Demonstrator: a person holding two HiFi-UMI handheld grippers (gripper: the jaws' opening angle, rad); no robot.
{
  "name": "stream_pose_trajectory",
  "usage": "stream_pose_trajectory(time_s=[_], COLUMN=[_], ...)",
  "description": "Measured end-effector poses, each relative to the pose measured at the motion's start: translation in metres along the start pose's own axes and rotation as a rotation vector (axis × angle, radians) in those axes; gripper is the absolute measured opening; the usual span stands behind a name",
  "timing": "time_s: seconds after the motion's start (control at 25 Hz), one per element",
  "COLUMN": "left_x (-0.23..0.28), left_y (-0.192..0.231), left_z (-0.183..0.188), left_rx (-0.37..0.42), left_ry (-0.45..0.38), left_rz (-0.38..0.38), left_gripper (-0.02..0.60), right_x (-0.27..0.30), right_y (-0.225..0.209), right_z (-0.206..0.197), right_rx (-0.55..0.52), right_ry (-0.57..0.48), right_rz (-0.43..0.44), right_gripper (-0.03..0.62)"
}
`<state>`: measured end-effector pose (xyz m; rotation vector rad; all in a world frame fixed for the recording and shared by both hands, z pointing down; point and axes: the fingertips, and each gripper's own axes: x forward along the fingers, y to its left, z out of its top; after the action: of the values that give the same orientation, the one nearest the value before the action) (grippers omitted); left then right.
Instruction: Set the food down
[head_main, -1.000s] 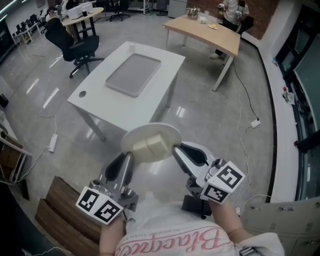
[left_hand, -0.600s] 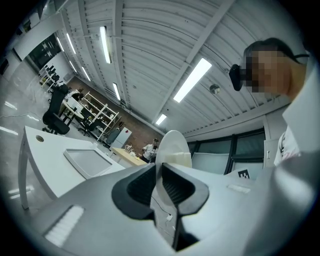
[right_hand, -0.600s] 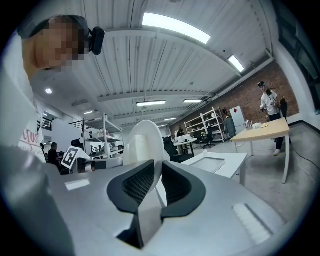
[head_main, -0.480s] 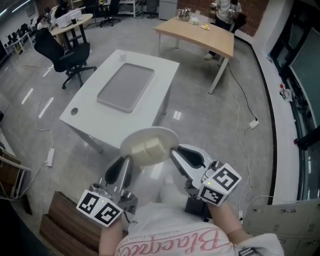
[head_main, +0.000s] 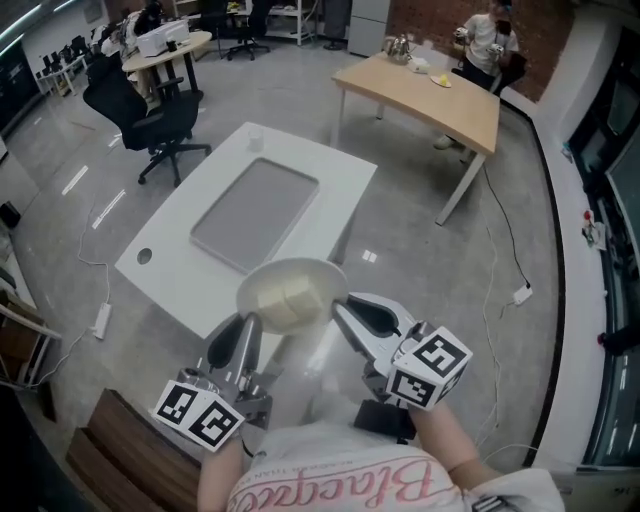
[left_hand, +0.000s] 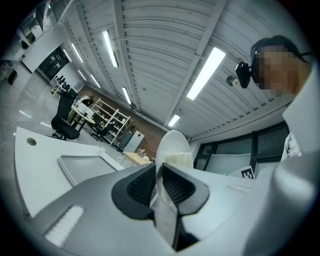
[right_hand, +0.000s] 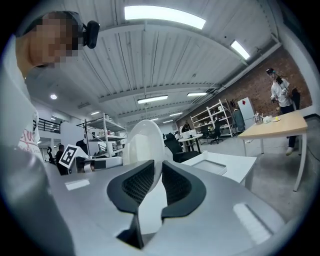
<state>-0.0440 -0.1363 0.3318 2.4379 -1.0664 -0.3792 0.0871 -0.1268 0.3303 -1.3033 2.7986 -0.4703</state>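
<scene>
A white plate (head_main: 300, 280) carries pale blocks of food (head_main: 284, 298). I hold it in the air just over the near edge of a white table (head_main: 165, 255). My left gripper (head_main: 247, 322) is shut on the plate's left rim and my right gripper (head_main: 343, 304) on its right rim. In the left gripper view, the plate (left_hand: 172, 142) and food (left_hand: 179, 159) rise edge-on from between the pads of the left gripper (left_hand: 159, 172). In the right gripper view, the plate (right_hand: 142, 137) stands between the pads of the right gripper (right_hand: 157, 172). A grey tray (head_main: 255, 213) lies on the table.
A black office chair (head_main: 150, 105) stands left of the white table, and a wooden table (head_main: 425, 85) lies beyond it with a person (head_main: 490, 40) at its far end. A wooden slatted surface (head_main: 105, 445) sits at lower left. Cables trail on the floor at the right.
I have carried the plate forward, and it now overlaps the white table's near edge. Both grippers keep the same hold on its rims.
</scene>
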Motion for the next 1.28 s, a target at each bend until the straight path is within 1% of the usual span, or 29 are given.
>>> stream_pose_trajectory(time_s=[0.16,0.4,0.56,0.68,0.8,0.92,1.12,1.28], left_x=[0.036,0.067,0.083,0.093,0.109,0.127,0.152,0.163], left_y=[0.013,0.043,0.063,0.086,0.115,0.146,0.201,0.244], left_z=[-0.001,-0.012,-0.015,-0.013,-0.012,-0.019,-0.043,-0.066], left_rx=[-0.015,-0.010,-0.040,-0.042,-0.049,-0.073,-0.107,-0.151], left_ry=[0.008,0.039,0.058,0.070,0.092,0.116,0.189,0.265], left_rz=[0.094,0.244,0.294,0.335,0.371,0.400,0.461,0.513], left_gripper=[0.046,0.052,0.055,0.057,0.058,0.060,0.061,0.061], right_x=[0.020,0.052,0.073,0.097,0.126,0.155,0.201,0.238], right_y=[-0.037,-0.074,-0.091,-0.102,-0.118,-0.138,-0.175,-0.197], right_z=[0.008,-0.006,-0.009,-0.013,-0.018,-0.027,-0.061,-0.092], right_rx=[-0.017,-0.067,-0.074,-0.063,-0.032,0.008,0.030,0.055], right_ry=[0.055,0.170,0.200,0.215,0.224,0.242,0.364,0.462], right_rz=[0.023,0.042,0.047,0.060,0.067,0.057,0.002,-0.014], right_gripper=[0.057,0.067,0.067,0.067,0.067,0.060,0.067,0.071])
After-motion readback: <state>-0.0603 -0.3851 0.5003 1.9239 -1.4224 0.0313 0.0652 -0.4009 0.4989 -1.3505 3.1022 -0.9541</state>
